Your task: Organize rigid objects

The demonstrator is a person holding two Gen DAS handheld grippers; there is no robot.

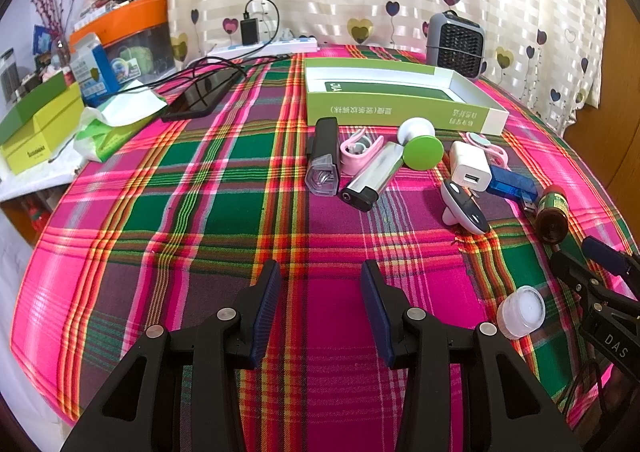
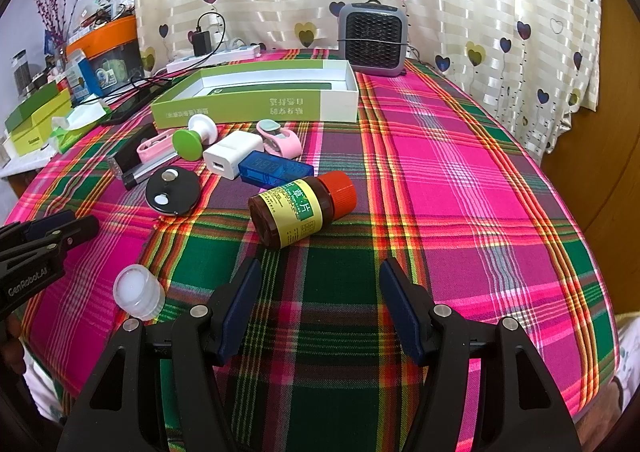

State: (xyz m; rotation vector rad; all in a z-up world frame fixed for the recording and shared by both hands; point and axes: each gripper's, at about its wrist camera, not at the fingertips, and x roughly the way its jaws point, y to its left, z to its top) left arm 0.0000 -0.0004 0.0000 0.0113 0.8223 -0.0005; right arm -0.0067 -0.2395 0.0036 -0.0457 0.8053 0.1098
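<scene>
An open green-and-white box [image 1: 400, 108] [image 2: 256, 100] lies at the back of the plaid table. In front of it sit a black bike light [image 1: 322, 158], a silver lighter [image 1: 370, 178], a green-and-white knob [image 1: 420, 142] [image 2: 194, 136], pink clips [image 1: 358, 148] [image 2: 280, 140], a white charger [image 1: 470, 168] [image 2: 230, 154], a blue USB meter [image 1: 512, 182] [image 2: 274, 170], a black oval mount [image 1: 466, 208] [image 2: 172, 190], a brown pill bottle with a red cap [image 2: 302, 208] [image 1: 552, 214] and a clear cap [image 1: 520, 312] [image 2: 138, 292]. My left gripper [image 1: 320, 284] is open over bare cloth. My right gripper [image 2: 320, 284] is open just short of the bottle.
A grey mini heater [image 1: 456, 42] [image 2: 374, 38] stands behind the box. A power strip [image 1: 264, 48], a black phone [image 1: 200, 94] with cables and a tissue pack [image 1: 120, 120] lie at the back left. Boxes and an orange-lidded tub [image 1: 120, 20] crowd the side shelf.
</scene>
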